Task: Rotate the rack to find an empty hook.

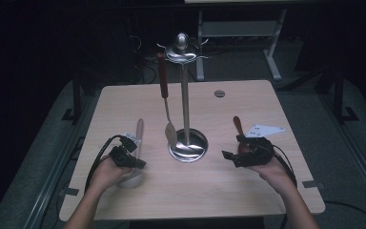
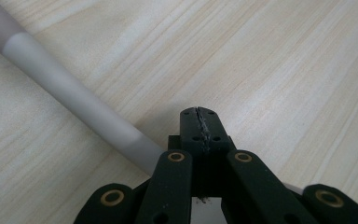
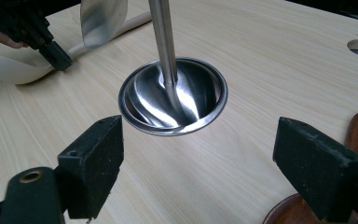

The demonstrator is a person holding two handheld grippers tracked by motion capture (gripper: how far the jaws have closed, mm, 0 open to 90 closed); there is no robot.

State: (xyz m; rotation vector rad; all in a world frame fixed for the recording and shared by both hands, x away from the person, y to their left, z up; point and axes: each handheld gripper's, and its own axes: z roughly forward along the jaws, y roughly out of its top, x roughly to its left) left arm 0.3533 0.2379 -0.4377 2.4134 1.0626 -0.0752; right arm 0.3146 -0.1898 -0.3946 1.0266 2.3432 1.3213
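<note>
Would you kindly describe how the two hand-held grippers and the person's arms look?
The left hand-held gripper and right hand-held gripper are black, with blocky rubber-like pads on linkage arms with brass-ringed pivots. A black cable trails from each. A grey three-cornered plate tops the right one. The forearms are bare, sleeveless.

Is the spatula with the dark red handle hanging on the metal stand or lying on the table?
Hanging. The spatula dangles from a hook at the stand's top, its blade just above the round base.
</note>
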